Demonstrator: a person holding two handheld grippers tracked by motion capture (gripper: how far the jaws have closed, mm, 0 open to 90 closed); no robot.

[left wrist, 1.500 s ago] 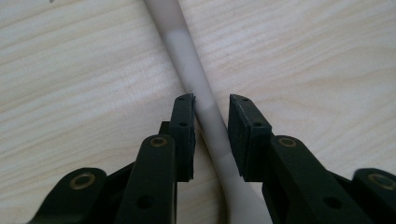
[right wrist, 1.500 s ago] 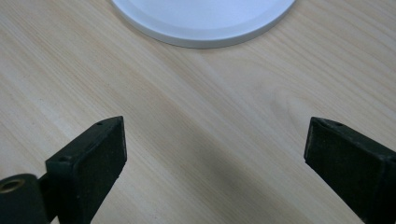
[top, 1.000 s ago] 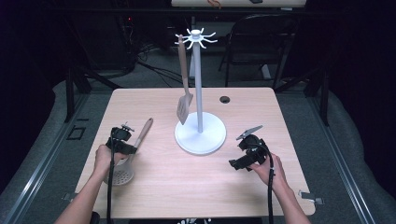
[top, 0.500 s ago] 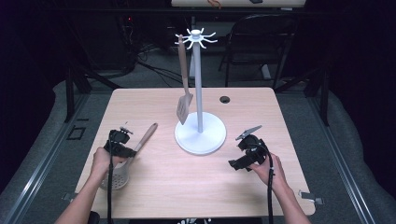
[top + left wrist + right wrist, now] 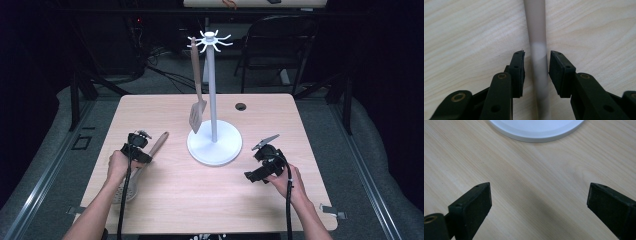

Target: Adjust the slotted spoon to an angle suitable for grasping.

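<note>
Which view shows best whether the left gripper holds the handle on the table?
The left gripper view: the handle runs between the jaws of the left gripper, with a thin gap at each pad, so it is not clamped. The jaws have just been opening. The high view shows the gripper above it, gaps hidden.

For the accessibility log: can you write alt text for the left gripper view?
The left tool straddles a pale utensil handle lying on the light wooden table; its jaws have just been opening, with a narrow gap visible on the left side.
</note>
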